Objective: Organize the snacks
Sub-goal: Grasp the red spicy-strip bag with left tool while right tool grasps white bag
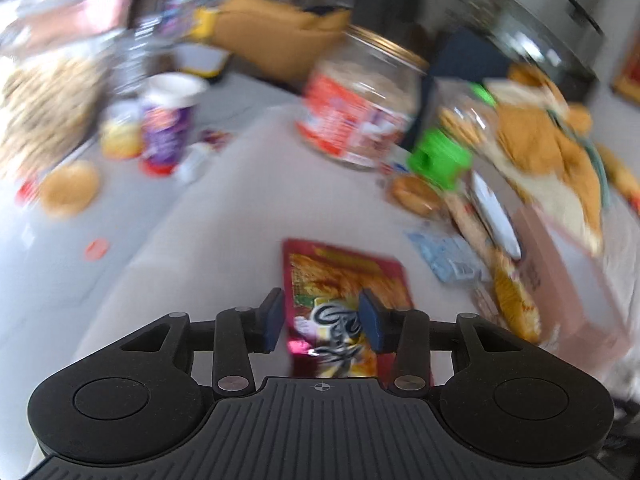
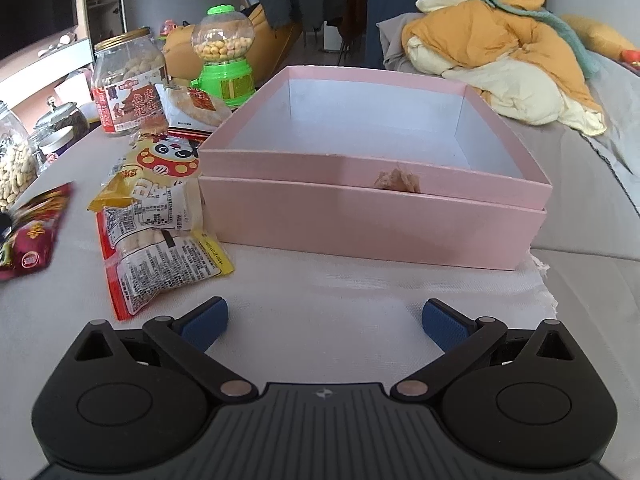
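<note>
A: Where does the red snack packet (image 1: 344, 280) sit?
B: It lies between the blue pads of the left gripper (image 1: 324, 320), whose jaws stand partly apart. The left wrist view is blurred, so whether the pads (image 1: 274, 318) press on the foil cannot be told. In the right wrist view the same packet (image 2: 32, 232) shows at the far left edge.

A: And the right gripper (image 2: 325, 322)?
B: Its jaws are spread wide with nothing between them, over the pale cloth (image 2: 340, 300) in front of the pink box (image 2: 372, 220).

A: What is around the box?
B: The box is open, and inside only its white floor shows. Just beside its left wall lies a heap of wrapped snacks (image 2: 160, 216), one printed with a panda face. Behind them stand a peanut jar with a red label (image 2: 130, 84) and a green gumball dispenser (image 2: 224, 56). A glass jar of peanuts (image 2: 14, 164) stands at the left edge. An orange and cream bundle of cloth (image 2: 504, 52) lies behind the box to the right.

A: Anything between the right gripper and the box?
B: Only bare cloth
</note>
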`<state>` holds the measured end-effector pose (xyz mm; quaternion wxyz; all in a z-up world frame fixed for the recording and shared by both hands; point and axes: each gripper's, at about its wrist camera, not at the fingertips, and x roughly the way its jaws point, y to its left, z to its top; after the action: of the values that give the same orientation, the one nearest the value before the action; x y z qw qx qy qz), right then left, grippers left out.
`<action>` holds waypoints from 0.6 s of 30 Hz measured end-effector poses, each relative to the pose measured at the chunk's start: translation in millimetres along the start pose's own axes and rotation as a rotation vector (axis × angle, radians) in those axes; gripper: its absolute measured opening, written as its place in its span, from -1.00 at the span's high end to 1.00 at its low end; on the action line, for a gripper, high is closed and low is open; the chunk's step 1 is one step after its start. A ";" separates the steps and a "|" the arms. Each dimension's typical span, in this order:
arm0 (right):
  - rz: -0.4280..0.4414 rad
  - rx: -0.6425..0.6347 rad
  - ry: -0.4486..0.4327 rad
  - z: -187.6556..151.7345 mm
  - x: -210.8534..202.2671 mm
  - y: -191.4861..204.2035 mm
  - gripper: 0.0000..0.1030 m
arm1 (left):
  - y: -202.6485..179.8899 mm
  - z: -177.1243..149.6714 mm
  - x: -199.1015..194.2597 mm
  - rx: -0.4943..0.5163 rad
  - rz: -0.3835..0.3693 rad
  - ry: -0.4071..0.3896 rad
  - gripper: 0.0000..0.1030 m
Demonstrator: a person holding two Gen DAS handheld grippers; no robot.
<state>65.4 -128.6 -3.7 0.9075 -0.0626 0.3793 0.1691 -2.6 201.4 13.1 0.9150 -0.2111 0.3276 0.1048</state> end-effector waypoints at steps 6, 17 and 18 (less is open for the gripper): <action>0.018 -0.008 0.003 -0.2 0.1 -1.5 -1.00 | -49.6 -9.4 0.4 0.306 -0.008 -0.013 -0.05; 0.022 -0.006 0.001 -1.1 0.0 -1.3 -1.00 | -82.5 -46.0 -23.3 0.737 -0.054 0.103 -0.52; 0.023 -0.007 0.001 -1.3 -0.2 -0.9 -1.00 | -82.9 -46.0 -20.9 0.736 -0.065 0.122 -0.69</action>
<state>64.7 -129.8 -4.5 0.9052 -0.0615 0.3797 0.1806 -16.7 105.6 20.8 0.9112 0.1159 0.3903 -0.0619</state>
